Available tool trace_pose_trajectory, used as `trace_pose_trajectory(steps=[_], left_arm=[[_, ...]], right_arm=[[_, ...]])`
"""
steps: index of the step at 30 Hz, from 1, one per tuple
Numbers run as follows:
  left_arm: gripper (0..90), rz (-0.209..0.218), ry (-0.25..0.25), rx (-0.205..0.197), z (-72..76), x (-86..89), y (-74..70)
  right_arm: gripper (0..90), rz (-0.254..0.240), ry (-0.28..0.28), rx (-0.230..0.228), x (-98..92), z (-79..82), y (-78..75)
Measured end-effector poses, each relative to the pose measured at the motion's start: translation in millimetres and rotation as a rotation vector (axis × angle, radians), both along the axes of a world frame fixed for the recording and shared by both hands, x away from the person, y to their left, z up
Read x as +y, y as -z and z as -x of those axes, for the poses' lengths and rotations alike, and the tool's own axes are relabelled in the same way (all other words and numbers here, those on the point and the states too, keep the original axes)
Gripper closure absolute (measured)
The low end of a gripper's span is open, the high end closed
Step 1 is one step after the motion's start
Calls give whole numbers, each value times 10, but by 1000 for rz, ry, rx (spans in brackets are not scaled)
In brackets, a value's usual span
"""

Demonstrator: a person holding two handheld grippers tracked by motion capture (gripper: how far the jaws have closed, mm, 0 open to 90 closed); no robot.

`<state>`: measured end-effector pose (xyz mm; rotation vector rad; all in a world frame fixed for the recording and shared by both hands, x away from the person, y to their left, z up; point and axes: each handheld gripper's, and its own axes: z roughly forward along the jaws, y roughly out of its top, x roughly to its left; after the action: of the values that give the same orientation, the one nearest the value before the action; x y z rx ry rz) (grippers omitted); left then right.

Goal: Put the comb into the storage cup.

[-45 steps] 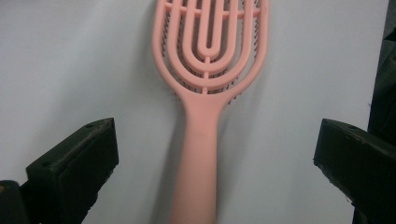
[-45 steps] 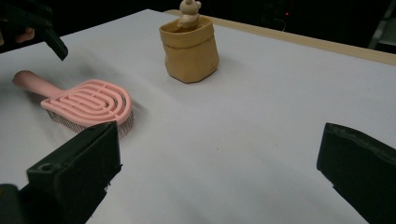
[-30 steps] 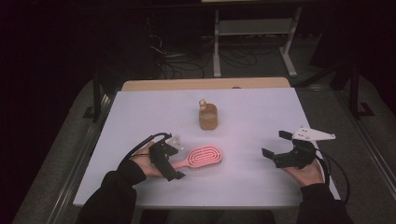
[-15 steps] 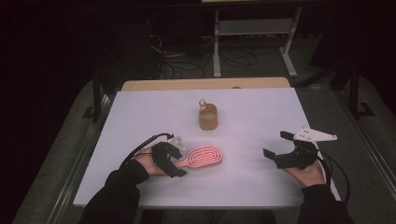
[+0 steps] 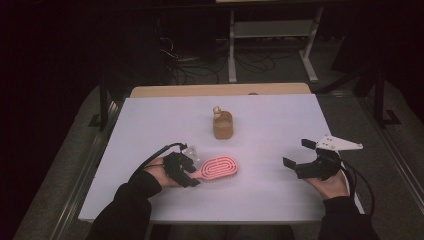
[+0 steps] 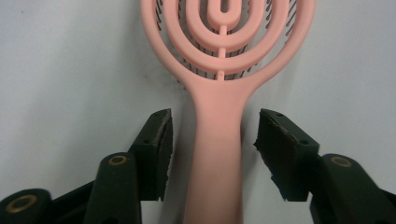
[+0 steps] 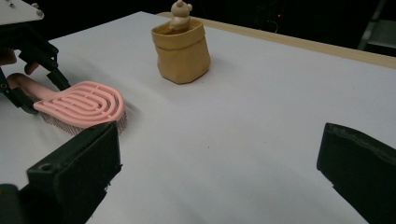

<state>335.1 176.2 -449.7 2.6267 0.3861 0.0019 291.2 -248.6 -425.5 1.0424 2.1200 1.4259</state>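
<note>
A pink hairbrush (image 5: 220, 169) lies bristles down on the white table (image 5: 280, 115), its handle pointing toward my left hand. My left gripper (image 5: 194, 172) straddles that handle. In the left gripper view the handle (image 6: 219, 140) runs up between the two black pads, with a narrow gap on each side. The jaws have just been closing around it, and the pads stand clear of it. My right gripper (image 5: 297, 153) hovers at the right of the table, open wide with nothing between its fingers. From there I see the brush (image 7: 79, 105) and the left gripper (image 7: 44, 95).
A tan fabric pouch (image 5: 223, 125) with a small bear figure sticking out of its top stands at the table's middle, beyond the brush (image 7: 182, 51). A wooden strip (image 5: 220, 90) borders the far edge. Dark floor, cables and a metal stand lie behind.
My left gripper's jaws have narrowed around the brush handle. The brush, the pouch and my right gripper have stayed where they were.
</note>
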Motion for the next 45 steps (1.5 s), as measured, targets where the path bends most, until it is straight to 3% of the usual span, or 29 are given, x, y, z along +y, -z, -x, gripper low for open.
trace_pose_trajectory(steps=[5,16,45], left_arm=[[503,-1,10,-15,15,-7,-4],[674,22,-12,-4,17,-17,-26],[688,11,6,-15,38,-29,-37]], right_arm=[[0,7,-8,0,20,-18,3],[0,1,-3,-1,11,-14,-3],[0,-5,-1,2,8,-16,-2]])
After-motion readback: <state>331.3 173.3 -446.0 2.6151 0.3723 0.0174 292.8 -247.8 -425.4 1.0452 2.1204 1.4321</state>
